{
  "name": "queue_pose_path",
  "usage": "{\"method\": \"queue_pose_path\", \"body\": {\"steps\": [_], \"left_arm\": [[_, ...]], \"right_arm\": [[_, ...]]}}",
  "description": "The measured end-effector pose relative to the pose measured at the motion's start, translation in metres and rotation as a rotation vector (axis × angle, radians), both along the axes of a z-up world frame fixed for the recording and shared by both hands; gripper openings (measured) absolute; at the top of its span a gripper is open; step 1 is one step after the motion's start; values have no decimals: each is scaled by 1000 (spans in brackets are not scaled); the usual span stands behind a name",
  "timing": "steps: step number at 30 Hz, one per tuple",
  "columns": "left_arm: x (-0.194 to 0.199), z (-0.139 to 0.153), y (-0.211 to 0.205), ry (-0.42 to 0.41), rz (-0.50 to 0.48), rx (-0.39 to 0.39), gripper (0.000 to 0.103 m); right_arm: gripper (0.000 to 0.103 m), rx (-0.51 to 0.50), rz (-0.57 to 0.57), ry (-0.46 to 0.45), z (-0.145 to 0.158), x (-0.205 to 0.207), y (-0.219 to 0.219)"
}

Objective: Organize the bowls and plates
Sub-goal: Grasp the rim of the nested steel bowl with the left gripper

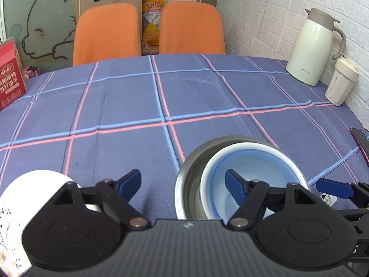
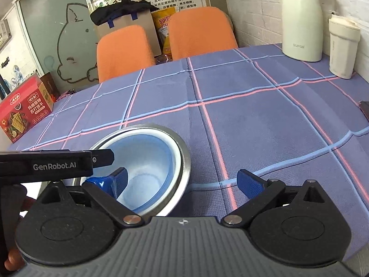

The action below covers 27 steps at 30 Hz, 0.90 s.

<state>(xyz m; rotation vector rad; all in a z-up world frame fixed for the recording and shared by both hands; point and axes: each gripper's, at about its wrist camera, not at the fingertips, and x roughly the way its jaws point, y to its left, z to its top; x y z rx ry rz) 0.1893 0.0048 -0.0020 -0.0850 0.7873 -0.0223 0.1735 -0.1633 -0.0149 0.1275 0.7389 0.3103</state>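
The steel bowl (image 2: 182, 159) sits on the worktop (image 1: 129, 106) near its front edge, with the blue-and-white bowl (image 2: 147, 168) nested inside it, tilted against one wall; a white floral plate (image 1: 13, 198) lies well to the steel bowl's left. The risk, as I judge it: a pinch on the tilted inner rim could rock it or slide the steel bowl across the cloth. The left tool (image 1: 184, 184) stands apart and empty, one finger over the inner bowl. The right tool (image 2: 182, 182) is likewise apart, straddling the steel bowl's rim and gripping nothing.
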Motion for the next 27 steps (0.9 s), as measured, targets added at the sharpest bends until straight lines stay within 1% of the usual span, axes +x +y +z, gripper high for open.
{"method": "queue_pose_path", "body": {"steps": [15,20,27], "left_arm": [[9,-10,0,32,-4,-3,73],[13,-15,-1,49,-6,-6,73],[14,-15,-2,44,-4,11,73]], "right_arm": [[89,-10,19,41,-6,10,7],[89,-40,30,49,-9,12,14],[89,-88,44,52,-12,16,22]]}}
